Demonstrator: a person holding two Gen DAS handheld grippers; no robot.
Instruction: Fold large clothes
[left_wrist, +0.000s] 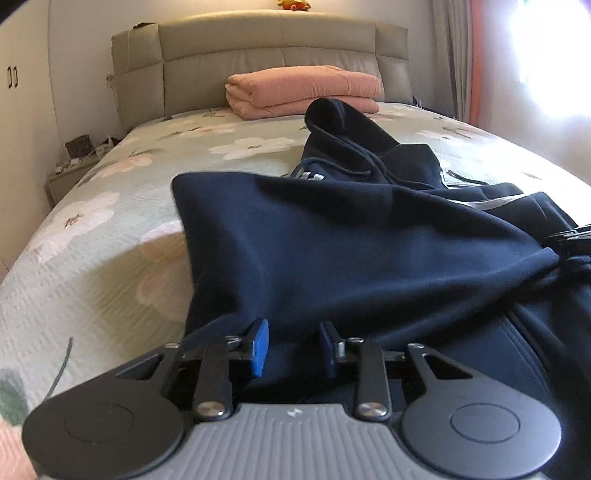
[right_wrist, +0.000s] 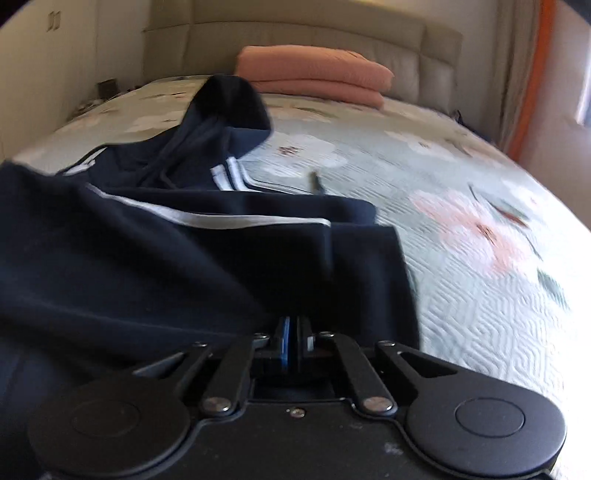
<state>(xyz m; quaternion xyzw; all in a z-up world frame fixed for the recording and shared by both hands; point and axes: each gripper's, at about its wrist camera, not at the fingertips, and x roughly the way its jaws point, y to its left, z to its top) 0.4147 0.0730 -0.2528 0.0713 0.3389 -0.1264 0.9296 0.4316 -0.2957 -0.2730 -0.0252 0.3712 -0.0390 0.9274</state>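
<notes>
A navy hoodie (left_wrist: 332, 240) with white stripes lies on the floral bedspread (left_wrist: 92, 229), its hood toward the headboard. My left gripper (left_wrist: 293, 347) is open, its blue pads (left_wrist: 260, 347) apart over the hoodie's near edge, with cloth lying between and under them. In the right wrist view the hoodie (right_wrist: 166, 258) fills the left and middle. My right gripper (right_wrist: 293, 341) is shut on the hoodie's near edge, which is bunched up and lifted over its fingers. The right gripper's tip also shows in the left wrist view (left_wrist: 569, 236), at the far right.
A folded pink blanket (left_wrist: 303, 90) lies by the beige headboard (left_wrist: 258, 40). A bedside table (left_wrist: 70, 173) with small items stands at the left. Curtains and a bright window (left_wrist: 546, 59) are on the right. Bedspread (right_wrist: 480, 240) lies bare to the hoodie's right.
</notes>
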